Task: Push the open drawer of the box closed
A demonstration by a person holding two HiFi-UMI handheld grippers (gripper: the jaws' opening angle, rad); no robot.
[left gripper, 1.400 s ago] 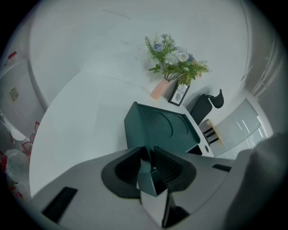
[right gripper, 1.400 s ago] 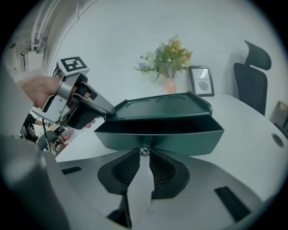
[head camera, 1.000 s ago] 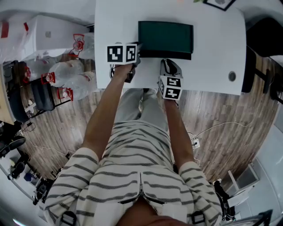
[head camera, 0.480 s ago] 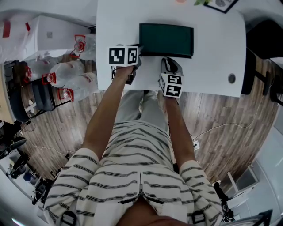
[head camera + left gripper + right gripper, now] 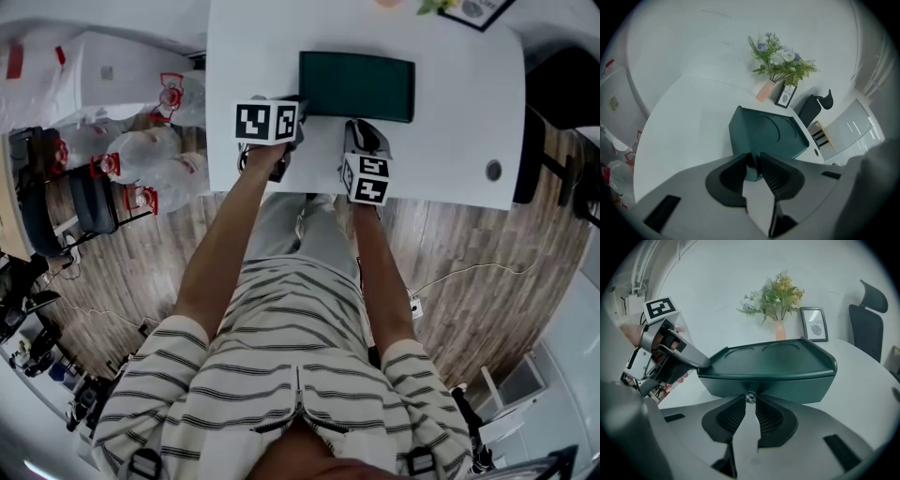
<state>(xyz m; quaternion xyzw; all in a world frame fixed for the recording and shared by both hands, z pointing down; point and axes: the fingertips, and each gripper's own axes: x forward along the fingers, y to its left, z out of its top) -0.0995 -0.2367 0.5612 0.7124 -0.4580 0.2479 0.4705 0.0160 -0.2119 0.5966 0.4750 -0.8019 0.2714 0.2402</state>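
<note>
I'm looking down on a white surface (image 5: pixel 450 112) that fills the top of the head view. The dark green box (image 5: pixel 356 84) sits on it, straight ahead of both of my tools and close to the near edge. Its flat top has two shallow round recesses. From above, only a thin dark strip shows along its near side. In the right gripper view the drawer (image 5: pixel 768 387) front sits just under the lip of the top.

An office chair (image 5: pixel 867 315) stands beyond the surface on the right.

My left gripper (image 5: pixel 754 166) is at the box's near left corner. Its fingers (image 5: pixel 776 176) are drawn almost together, with the corner of the box pinched in the narrow gap between them. My right gripper (image 5: pixel 750 399) is at the middle of the drawer front. Its fingers (image 5: pixel 769 417) are nearly closed too, and their tips are nipped on the small metal knob (image 5: pixel 750 397).

A vase of flowers (image 5: pixel 776 296) stands at the far edge behind the box. A picture frame (image 5: pixel 814 324) stands just beside the vase.
</note>
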